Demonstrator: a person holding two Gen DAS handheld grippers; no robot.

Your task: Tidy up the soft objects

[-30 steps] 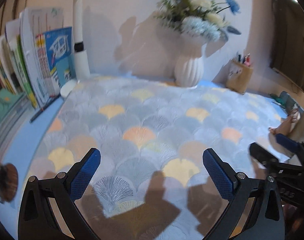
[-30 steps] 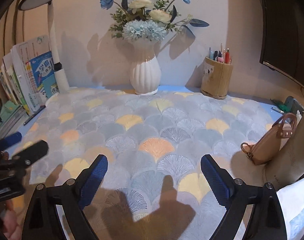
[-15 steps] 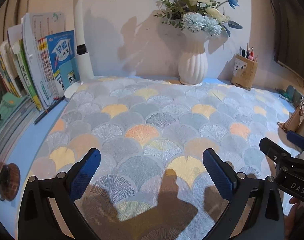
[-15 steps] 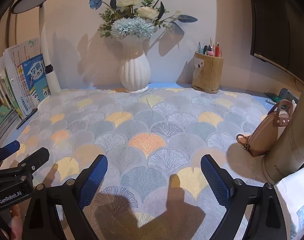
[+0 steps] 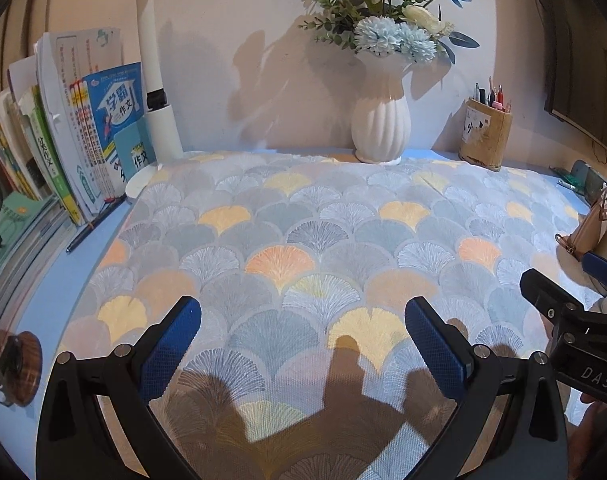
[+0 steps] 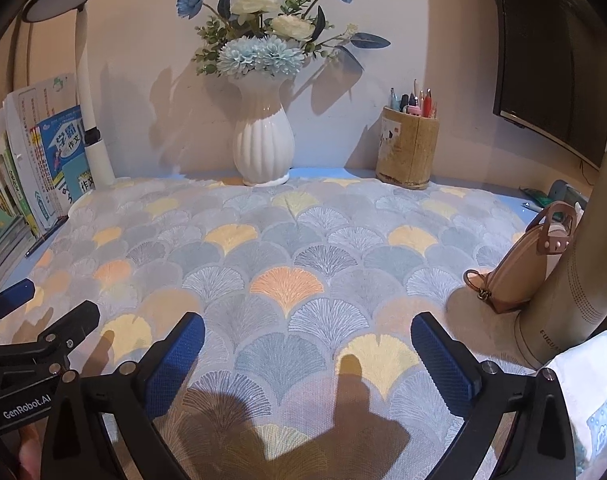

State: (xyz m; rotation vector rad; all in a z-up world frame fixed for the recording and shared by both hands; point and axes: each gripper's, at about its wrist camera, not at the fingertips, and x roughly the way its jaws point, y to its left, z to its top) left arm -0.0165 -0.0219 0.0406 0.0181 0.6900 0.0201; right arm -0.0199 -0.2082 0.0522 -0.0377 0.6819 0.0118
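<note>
A large cloth with a fan-shell pattern in grey, yellow and orange point(image 5: 311, 240) lies spread flat over the blue desk; it also shows in the right wrist view point(image 6: 287, 256). My left gripper point(image 5: 303, 340) is open and empty, held above the near part of the cloth. My right gripper point(image 6: 307, 350) is open and empty, also above the near part. Each gripper shows at the edge of the other's view. A folded white and blue cloth point(image 6: 591, 392) lies at the lower right.
A white vase with flowers point(image 6: 263, 148), a pen holder point(image 6: 407, 156), a white desk lamp point(image 5: 159, 120) and upright books point(image 5: 75, 136) line the back and left. A tan leather bag point(image 6: 523, 264) and a beige flask point(image 6: 575, 280) stand at the right. A dark monitor point(image 6: 551, 52) hangs at right.
Both grippers have pulled back and lifted a little, so more of the cloth and the back wall show. Both stay open and empty.
</note>
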